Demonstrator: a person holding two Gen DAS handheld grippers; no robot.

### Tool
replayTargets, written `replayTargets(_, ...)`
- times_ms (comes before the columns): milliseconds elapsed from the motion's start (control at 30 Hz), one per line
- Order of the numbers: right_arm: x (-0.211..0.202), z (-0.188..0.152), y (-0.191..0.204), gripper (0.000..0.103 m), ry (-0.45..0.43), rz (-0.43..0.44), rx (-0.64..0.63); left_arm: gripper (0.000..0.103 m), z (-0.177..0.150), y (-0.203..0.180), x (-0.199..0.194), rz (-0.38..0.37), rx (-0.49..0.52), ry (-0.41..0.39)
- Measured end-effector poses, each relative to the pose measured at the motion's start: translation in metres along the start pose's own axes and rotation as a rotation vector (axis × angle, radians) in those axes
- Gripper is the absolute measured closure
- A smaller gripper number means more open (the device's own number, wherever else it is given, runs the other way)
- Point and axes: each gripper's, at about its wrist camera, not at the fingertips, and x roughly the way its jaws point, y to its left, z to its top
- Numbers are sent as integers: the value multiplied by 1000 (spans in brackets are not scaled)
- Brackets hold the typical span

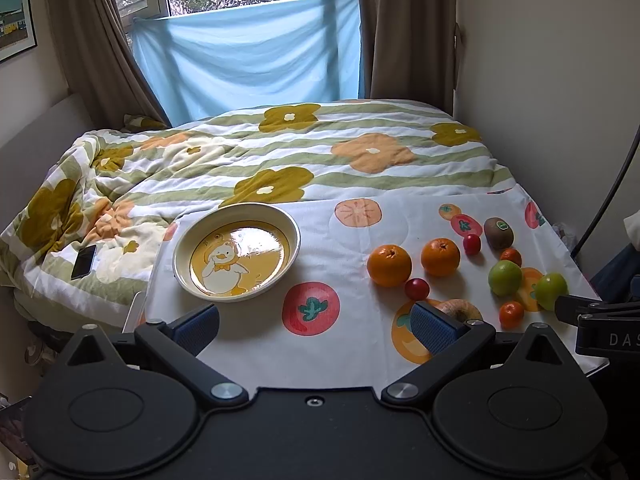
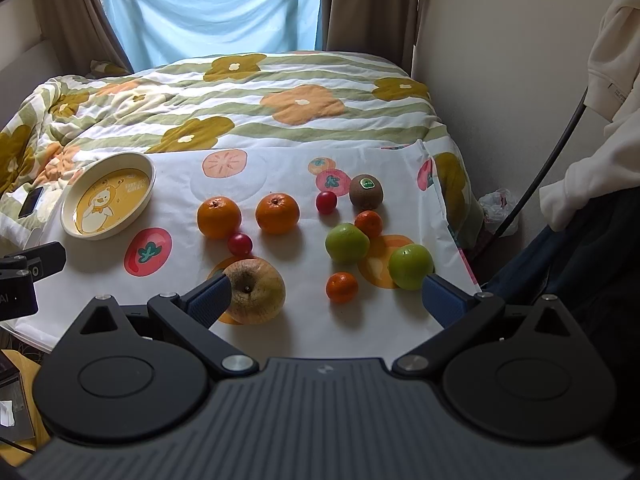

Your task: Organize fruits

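An empty yellow duck plate sits at the table's left. Loose fruit lies to its right: two oranges, two green apples, a kiwi, a yellowish apple, small tangerines and cherry tomatoes. The fruit also shows in the left wrist view, such as an orange. My left gripper is open and empty over the cloth in front of the plate. My right gripper is open and empty, its left finger beside the yellowish apple.
A fruit-print cloth covers the table, which stands against a bed with a flowered quilt. A phone lies on the quilt at the left. A wall and a dark cable are at the right.
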Motion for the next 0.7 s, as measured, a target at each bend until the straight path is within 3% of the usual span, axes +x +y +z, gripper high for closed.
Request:
replayTargets(433, 0, 1, -1, 0, -3, -2, 4, 0, 1, -1, 1, -1, 1, 6)
replayTargets(700, 8, 0, -5, 0, -20, -47, 28, 0, 8, -7, 20, -47, 67, 13)
